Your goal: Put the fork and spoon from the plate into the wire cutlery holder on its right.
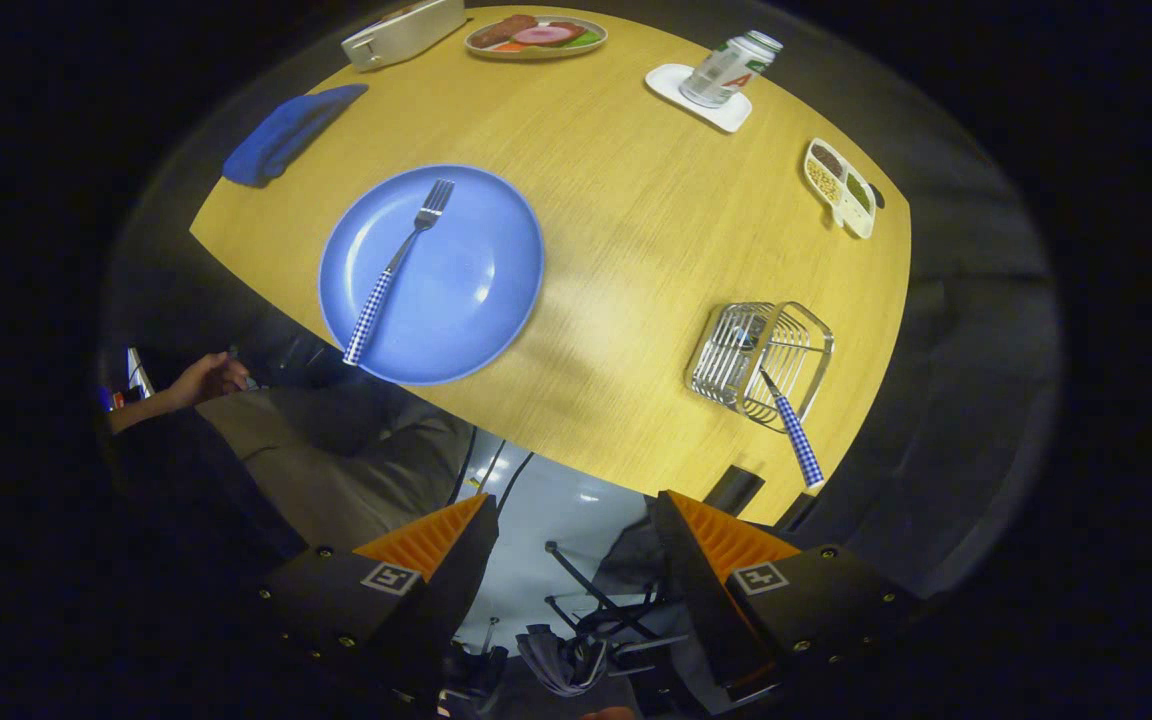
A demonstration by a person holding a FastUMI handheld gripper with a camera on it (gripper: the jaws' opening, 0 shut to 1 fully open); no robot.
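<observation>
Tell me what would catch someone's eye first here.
The blue plate on the wooden table, with a checked-handle fork lying across it. To its right, the wire cutlery holder already has one checked handle sticking out. The gripper hangs open, back from the table's near edge, holding nothing.
</observation>
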